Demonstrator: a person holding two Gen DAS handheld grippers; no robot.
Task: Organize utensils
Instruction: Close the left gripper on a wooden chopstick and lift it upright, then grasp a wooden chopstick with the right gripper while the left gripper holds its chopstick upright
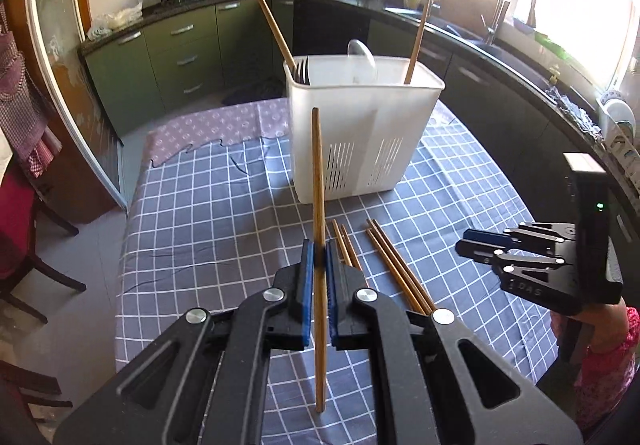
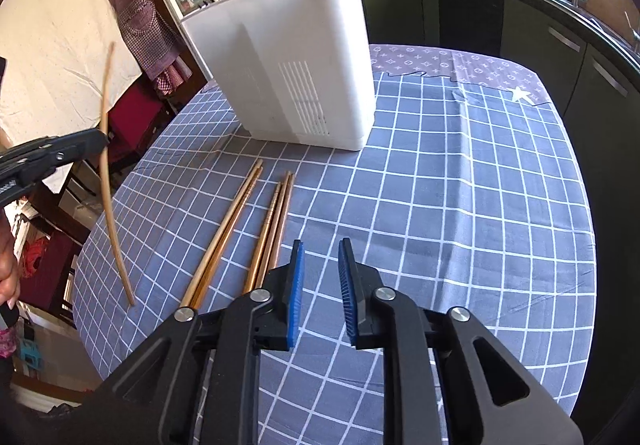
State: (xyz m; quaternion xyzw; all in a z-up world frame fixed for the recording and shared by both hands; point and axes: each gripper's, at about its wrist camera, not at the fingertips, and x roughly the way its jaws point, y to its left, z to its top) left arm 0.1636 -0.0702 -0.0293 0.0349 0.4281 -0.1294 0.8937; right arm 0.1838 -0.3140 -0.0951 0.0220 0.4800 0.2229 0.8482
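left gripper [image 1: 319, 251] clamped on a near-upright wooden chopstick [image 1: 318, 205] at frame centre, fork tines [image 1: 301, 70] and spoon [image 1: 362, 57] inside white utensil caddy [image 1: 360, 125] visible only from left wrist, right gripper [image 2: 321, 265] apart and holding nothing, loose chopsticks [image 2: 256, 233] on checked tablecloth [image 2: 460, 205], no clearly readable writing

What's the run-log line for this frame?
left gripper: shut on chopstick | right gripper: open, empty | loose chopsticks: on tablecloth | caddy: upright
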